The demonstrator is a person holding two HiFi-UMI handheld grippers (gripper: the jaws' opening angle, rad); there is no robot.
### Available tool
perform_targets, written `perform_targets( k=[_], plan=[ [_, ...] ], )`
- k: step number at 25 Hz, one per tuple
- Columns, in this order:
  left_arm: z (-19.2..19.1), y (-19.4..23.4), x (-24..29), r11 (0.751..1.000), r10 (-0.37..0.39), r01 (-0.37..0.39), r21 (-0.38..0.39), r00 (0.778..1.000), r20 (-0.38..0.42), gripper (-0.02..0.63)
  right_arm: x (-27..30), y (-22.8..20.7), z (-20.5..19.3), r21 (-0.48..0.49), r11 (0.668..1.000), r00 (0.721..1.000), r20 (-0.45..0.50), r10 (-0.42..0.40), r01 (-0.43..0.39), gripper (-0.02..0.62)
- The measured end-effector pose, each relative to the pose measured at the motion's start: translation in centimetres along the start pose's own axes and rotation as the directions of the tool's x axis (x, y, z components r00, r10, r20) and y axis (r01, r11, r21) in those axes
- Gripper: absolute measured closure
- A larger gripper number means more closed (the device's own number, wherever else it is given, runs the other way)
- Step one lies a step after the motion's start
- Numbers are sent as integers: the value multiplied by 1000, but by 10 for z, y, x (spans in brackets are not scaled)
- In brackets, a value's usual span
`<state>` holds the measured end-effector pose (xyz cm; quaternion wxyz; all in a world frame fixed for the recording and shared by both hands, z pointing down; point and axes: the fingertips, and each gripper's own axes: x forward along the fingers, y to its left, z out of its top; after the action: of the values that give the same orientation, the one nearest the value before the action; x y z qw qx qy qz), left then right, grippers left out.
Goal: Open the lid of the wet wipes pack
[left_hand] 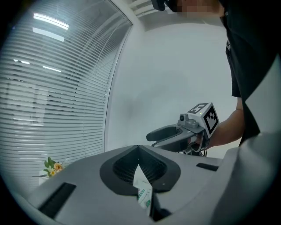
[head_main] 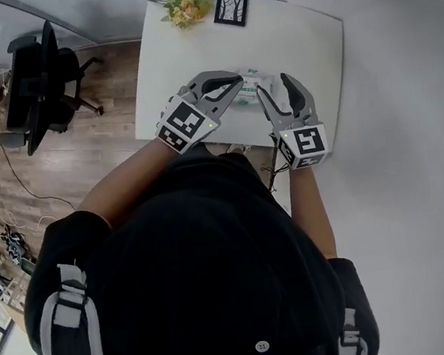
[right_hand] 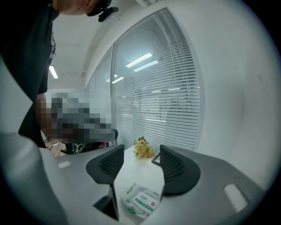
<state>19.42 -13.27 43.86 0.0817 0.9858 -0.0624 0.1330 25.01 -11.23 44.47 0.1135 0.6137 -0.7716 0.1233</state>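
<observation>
The wet wipes pack (right_hand: 142, 201) lies on the desk (head_main: 182, 56) below the right gripper (right_hand: 140, 154), whose jaws stand spread. The left gripper (left_hand: 139, 151) appears to pinch the pack's end seam. Expect a light, soft, slippery pouch: anchor it and lift the lid by its free edge.

The wet wipes pack (right_hand: 142, 201) is a soft white pouch with green print. It lies flat on the white table (head_main: 284, 34), nearer the near edge. Its white lid label, marked with a small red spot, is up and shut. One crinkled end is pinched in the left gripper (left_hand: 139, 163).
</observation>
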Motion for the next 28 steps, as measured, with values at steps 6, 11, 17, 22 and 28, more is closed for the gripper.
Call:
perform_targets(
  k=[6,11,17,22,28],
  plan=[
    [-30,5,21,992,109,-113,-53,991,-72,598,22,-26,-58,-64,991,987,-125,106,-114,344],
    [-70,10,38,977,175,-190,-95,973,-151,598,40,-33,-100,-56,979,961,-209,181,-197,344],
    [-109,22,52,956,209,-245,-161,954,-213,598,59,-39,-151,-70,964,924,-313,222,-255,344],
    [-150,28,66,949,202,-260,-177,934,-294,598,71,-34,-193,-68,950,877,-409,253,-306,344],
    [-192,28,75,947,164,-254,-196,909,-384,598,77,-27,-227,-80,934,834,-482,269,-347,344]
  ],
)
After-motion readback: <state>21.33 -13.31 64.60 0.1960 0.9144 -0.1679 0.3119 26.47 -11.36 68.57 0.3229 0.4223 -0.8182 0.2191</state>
